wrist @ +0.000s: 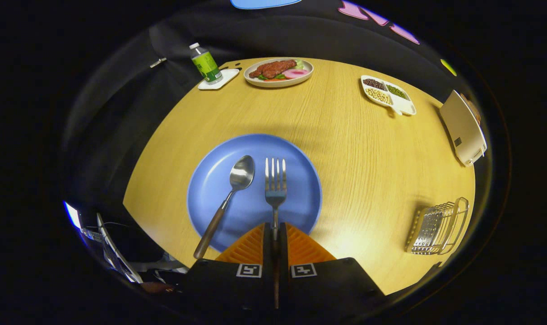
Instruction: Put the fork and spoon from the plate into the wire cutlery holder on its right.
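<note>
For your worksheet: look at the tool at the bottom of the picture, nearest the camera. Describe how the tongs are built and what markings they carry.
The tongs have two wedge-shaped fingers with ribbed faces, set side by side and tapering forward. Behind them sits a dark, blocky body, split down the middle by a narrow slot. Each half carries a small square black-and-white marker near the slot. No cables or sleeve can be seen.

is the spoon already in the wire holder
No, the spoon lies on the blue plate left of the fork, whose handle the gripper is shut on; the wire holder sits apart.
</note>
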### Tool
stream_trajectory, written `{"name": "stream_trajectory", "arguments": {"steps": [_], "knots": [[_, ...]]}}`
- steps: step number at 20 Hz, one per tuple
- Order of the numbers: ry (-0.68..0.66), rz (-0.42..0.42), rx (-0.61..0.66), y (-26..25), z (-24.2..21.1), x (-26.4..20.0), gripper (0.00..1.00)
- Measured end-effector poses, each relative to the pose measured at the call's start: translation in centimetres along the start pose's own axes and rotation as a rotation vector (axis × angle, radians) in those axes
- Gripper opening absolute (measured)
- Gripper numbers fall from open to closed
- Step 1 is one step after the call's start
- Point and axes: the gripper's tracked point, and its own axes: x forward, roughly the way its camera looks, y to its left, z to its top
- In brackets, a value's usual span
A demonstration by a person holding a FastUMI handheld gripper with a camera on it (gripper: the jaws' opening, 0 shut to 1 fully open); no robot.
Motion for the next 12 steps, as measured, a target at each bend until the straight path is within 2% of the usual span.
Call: {"name": "stream_trajectory", "arguments": {"steps": [4, 10, 12], "knots": [[-0.007, 0.009, -0.03, -3.8, 0.0, -6.5, 0.09], [0.111, -0.102, -0.061, -14.7, -2.5, -14.4, 0.09], [0.165, -0.124, -0.047, -17.6, -3.5, -15.5, 0.09]]}}
